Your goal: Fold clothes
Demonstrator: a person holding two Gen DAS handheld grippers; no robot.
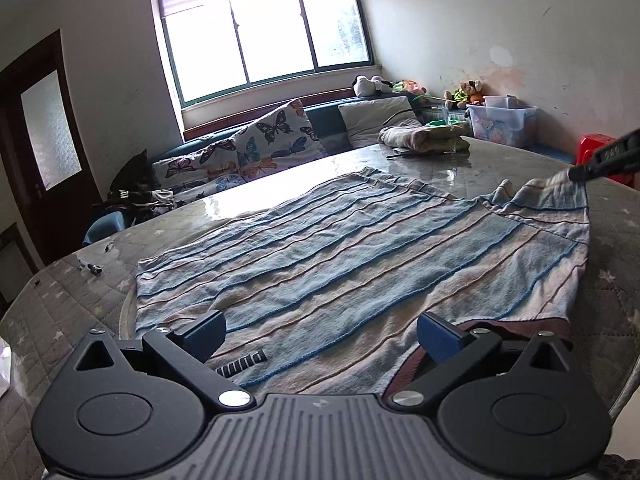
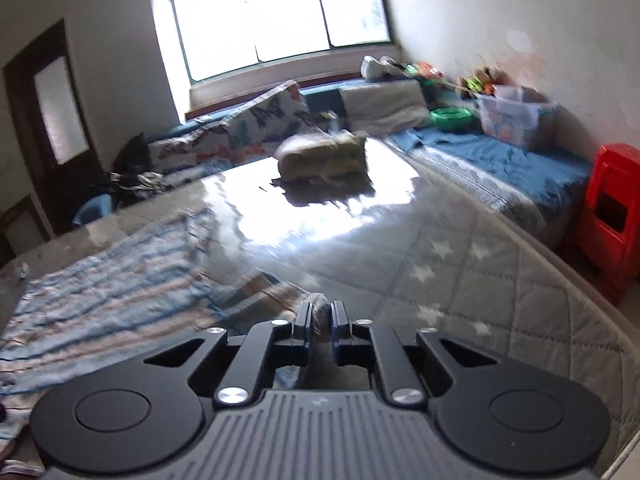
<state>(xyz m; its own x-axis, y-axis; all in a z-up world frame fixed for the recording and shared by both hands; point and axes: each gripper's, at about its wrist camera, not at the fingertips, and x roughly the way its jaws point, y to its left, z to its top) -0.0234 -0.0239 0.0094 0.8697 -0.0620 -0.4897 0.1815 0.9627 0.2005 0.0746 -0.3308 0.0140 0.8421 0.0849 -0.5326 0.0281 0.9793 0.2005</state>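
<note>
A blue and beige striped shirt (image 1: 320, 256) lies spread flat on the quilted table cover (image 1: 68, 308). My left gripper (image 1: 320, 334) hovers open over the shirt's near hem, nothing between its blue pads. My right gripper (image 2: 321, 316) is shut on a bunched bit of the shirt's sleeve (image 2: 320, 310). In the left wrist view the right gripper (image 1: 580, 172) shows at the far right edge, lifting the sleeve end (image 1: 556, 192) off the table. The right wrist view is blurred; there the shirt (image 2: 112, 276) spreads to the left.
A folded pile of clothes (image 1: 424, 138) sits at the table's far side. Small screws or bits (image 1: 94, 268) lie left of the shirt. Beyond are a bench with butterfly cushions (image 1: 276, 132), a clear storage box (image 1: 500, 118) and a red stool (image 2: 612, 216).
</note>
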